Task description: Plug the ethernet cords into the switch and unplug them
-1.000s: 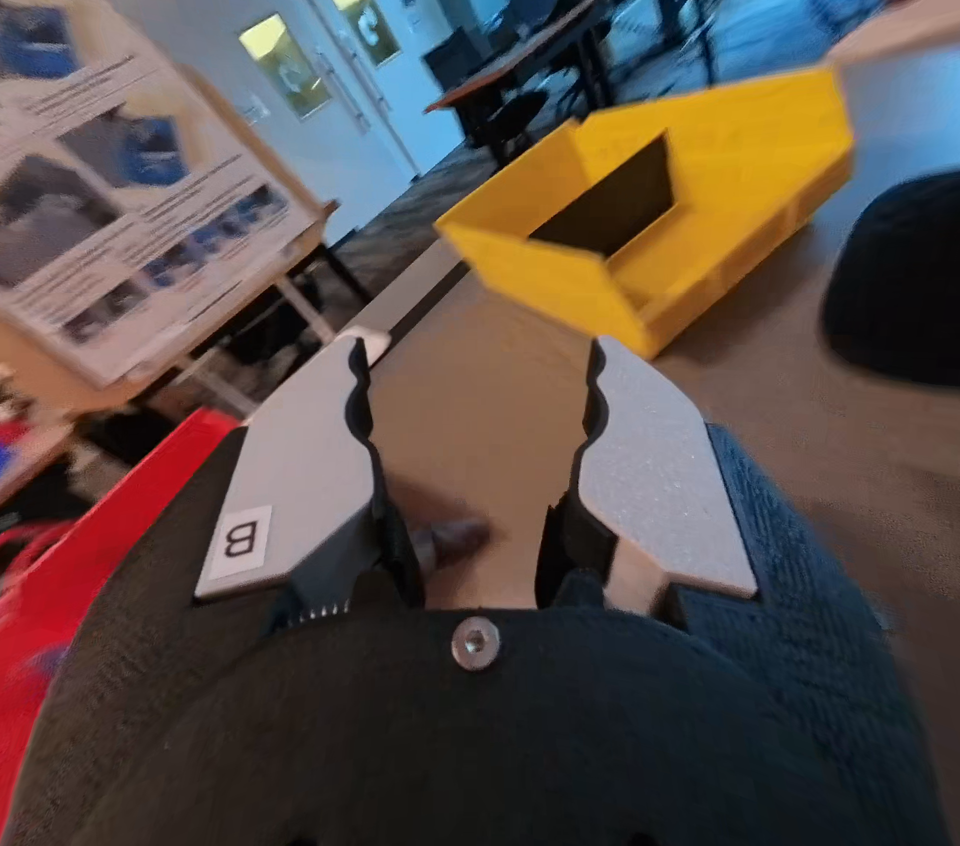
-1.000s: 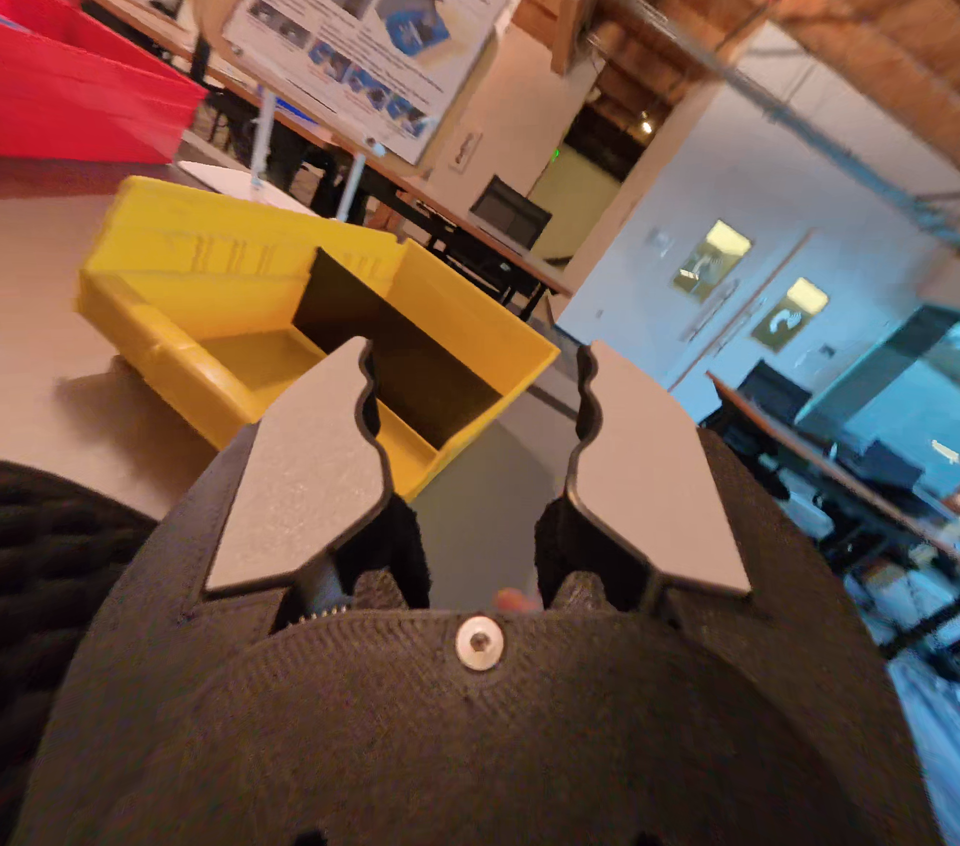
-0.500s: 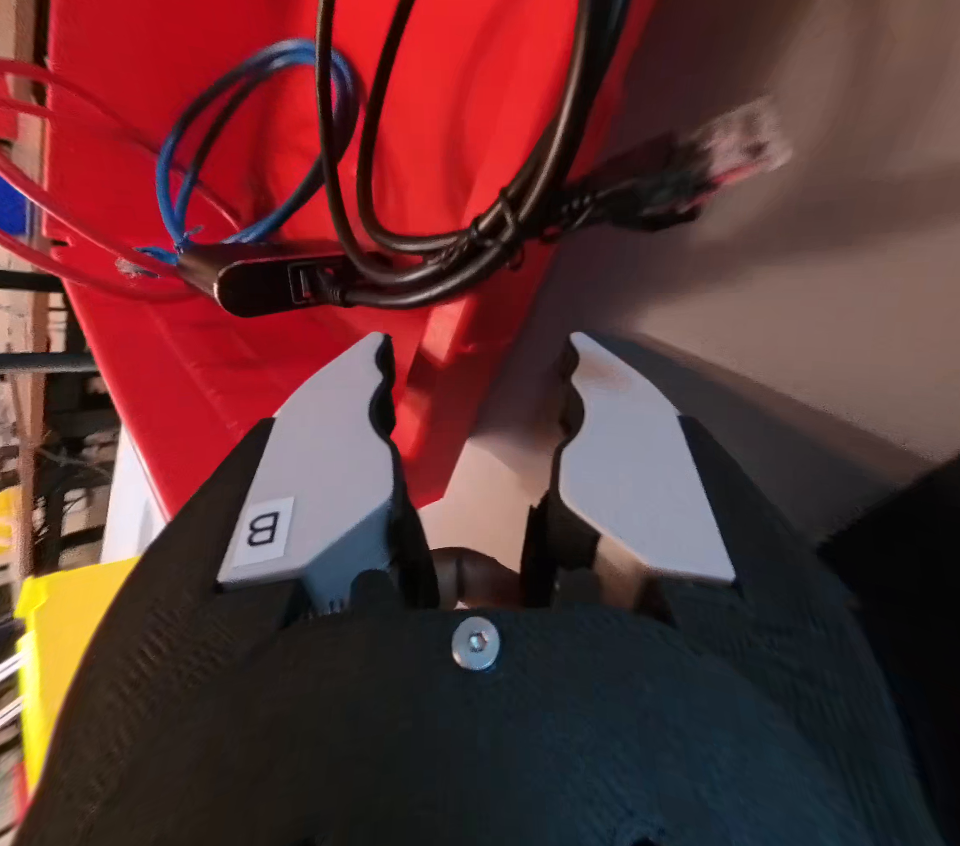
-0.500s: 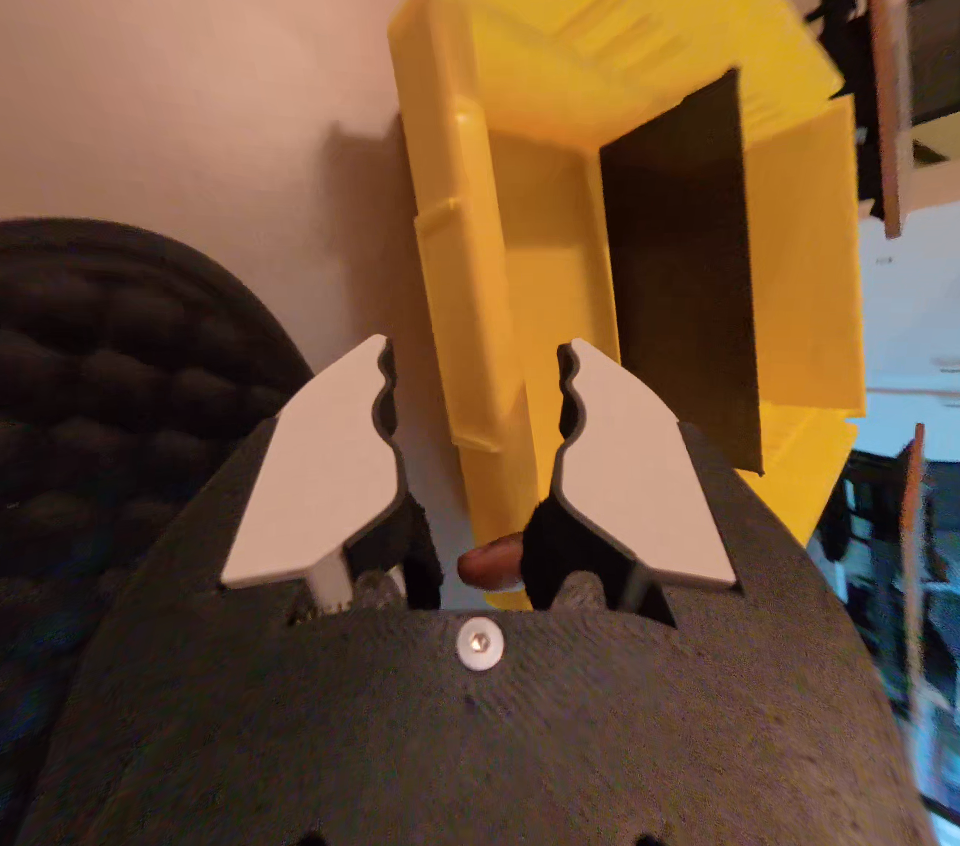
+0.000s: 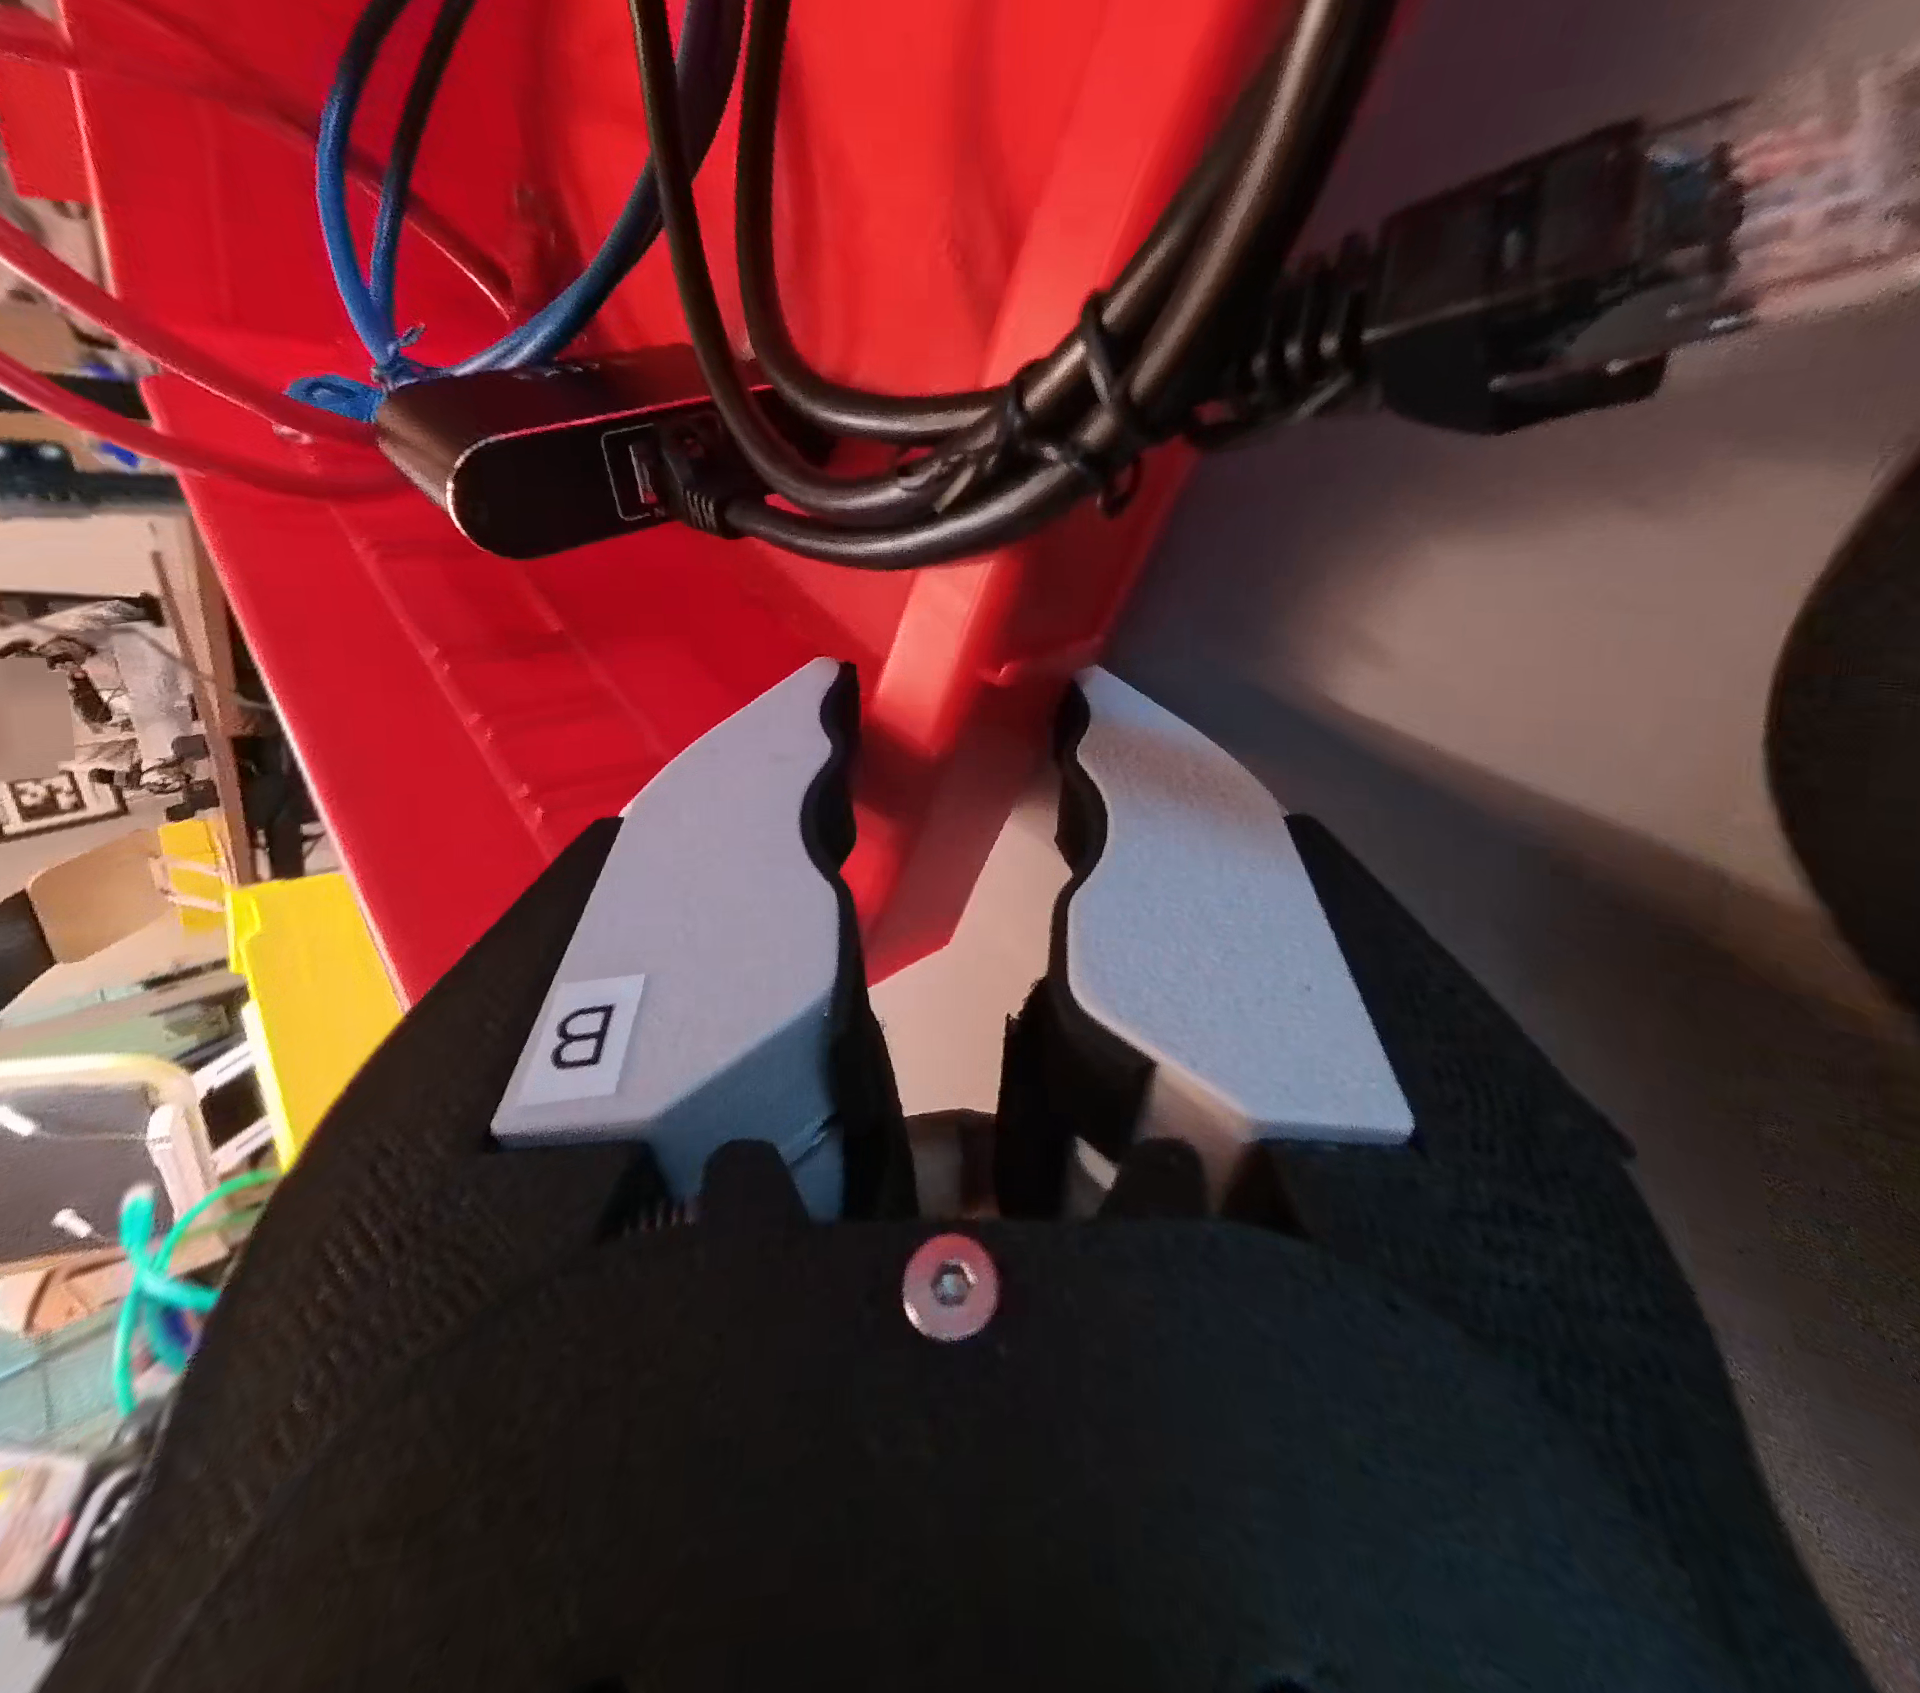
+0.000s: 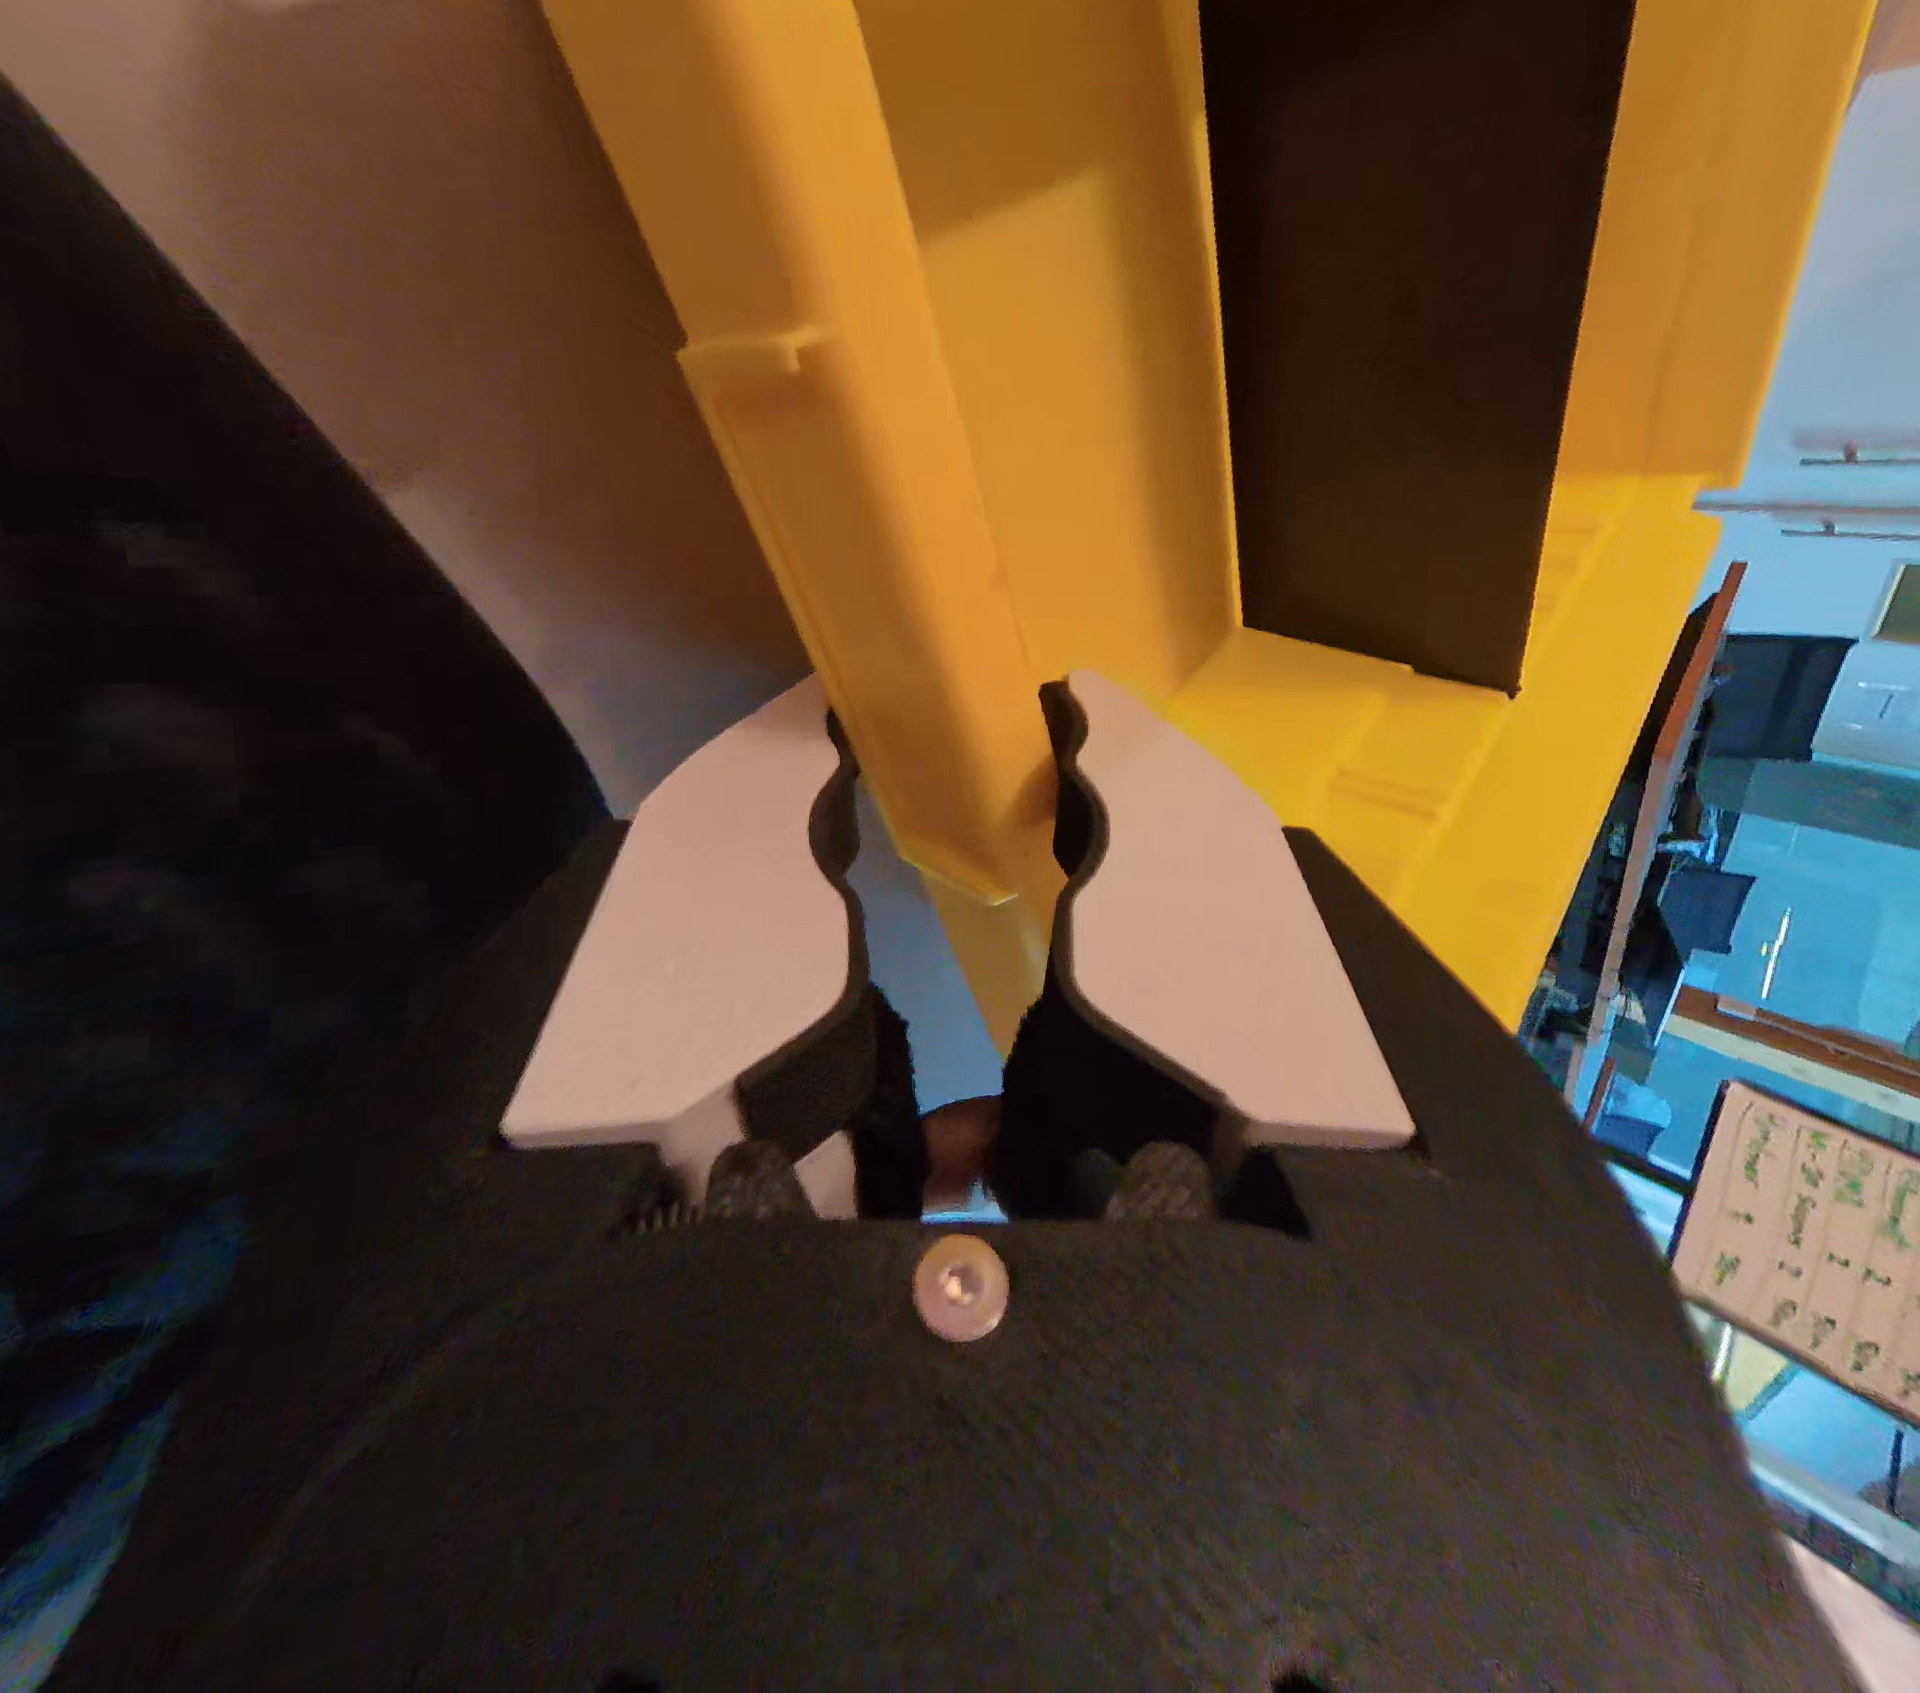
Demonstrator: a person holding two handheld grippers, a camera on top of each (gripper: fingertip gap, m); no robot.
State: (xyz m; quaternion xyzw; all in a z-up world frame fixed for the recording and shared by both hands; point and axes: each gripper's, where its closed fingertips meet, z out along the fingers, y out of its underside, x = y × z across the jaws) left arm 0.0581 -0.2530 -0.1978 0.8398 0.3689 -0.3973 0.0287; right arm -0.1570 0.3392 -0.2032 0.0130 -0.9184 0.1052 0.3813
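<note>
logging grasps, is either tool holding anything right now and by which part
Left tool: open, holding nothing. Right tool: fingers straddle the yellow bin side rim, not clearly clamped.

A grey-brown counter (image 5: 1558, 604) carries a red bin (image 5: 935, 85); a yellow bin (image 6: 935, 85) also rests on it.

Black cord's plug (image 5: 1621, 272) motion-blurred at its tip, red bin (image 5: 935, 85) and yellow bin (image 6: 1039, 85) cropped by top edge

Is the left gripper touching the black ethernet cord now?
Apart. The left wrist view shows the left gripper open over the red bin's corner, with bare bin wall between its fingertips and the black ethernet cord.
</note>
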